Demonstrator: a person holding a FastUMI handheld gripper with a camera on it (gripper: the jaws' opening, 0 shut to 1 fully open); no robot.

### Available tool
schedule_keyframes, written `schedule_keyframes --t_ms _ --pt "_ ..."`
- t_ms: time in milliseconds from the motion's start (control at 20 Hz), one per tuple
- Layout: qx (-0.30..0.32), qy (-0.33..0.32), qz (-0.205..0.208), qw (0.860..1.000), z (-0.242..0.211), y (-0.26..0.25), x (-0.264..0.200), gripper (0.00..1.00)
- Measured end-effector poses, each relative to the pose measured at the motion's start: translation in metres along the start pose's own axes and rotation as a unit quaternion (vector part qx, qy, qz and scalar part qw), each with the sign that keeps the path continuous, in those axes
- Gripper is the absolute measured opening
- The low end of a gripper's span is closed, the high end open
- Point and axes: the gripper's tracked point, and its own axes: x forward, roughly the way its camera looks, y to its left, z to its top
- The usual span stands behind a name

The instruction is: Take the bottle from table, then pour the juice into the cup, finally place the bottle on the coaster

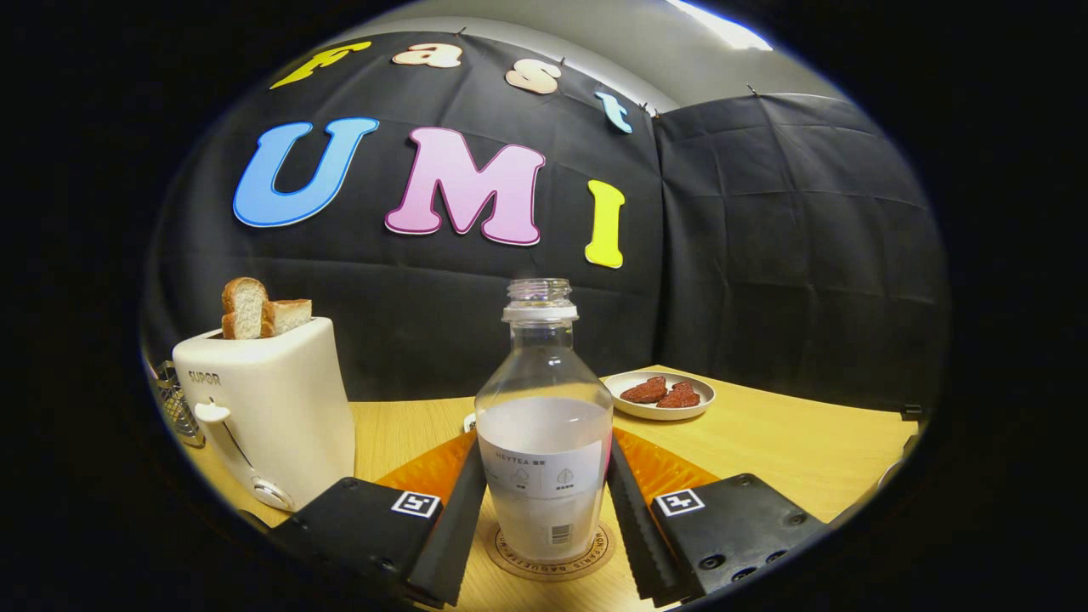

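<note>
With the bottle [544,442] seen upright on the coaster [551,557], between the fingers of the gripper [544,518] that flank it closely, contact unclear, release should be made by straight widening.

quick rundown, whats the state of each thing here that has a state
clear plastic bottle: upright, uncapped, part full of whitish juice, standing on the coaster
round cork coaster: flat on the table, bottle on it
tool: one finger either side of the bottle, touching or near it; grip cannot be told
white toaster: two bread slices sticking up, lever up
small pale plate: holds reddish-brown pieces
</note>
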Motion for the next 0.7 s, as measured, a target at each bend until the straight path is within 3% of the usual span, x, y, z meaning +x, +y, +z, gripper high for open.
schedule_keyframes --t_ms 200,250,350,700 --pt "0.004 0.001 0.005 1.0 0.001 0.001 -0.001 0.79" --pt "0.005 0.004 0.004 1.0 -0.001 0.001 -0.001 0.9" --pt "0.003 0.013 0.002 1.0 -0.003 -0.001 -0.005 0.99" --pt "-0.005 0.029 0.008 1.0 -0.001 -0.006 -0.037 0.97"
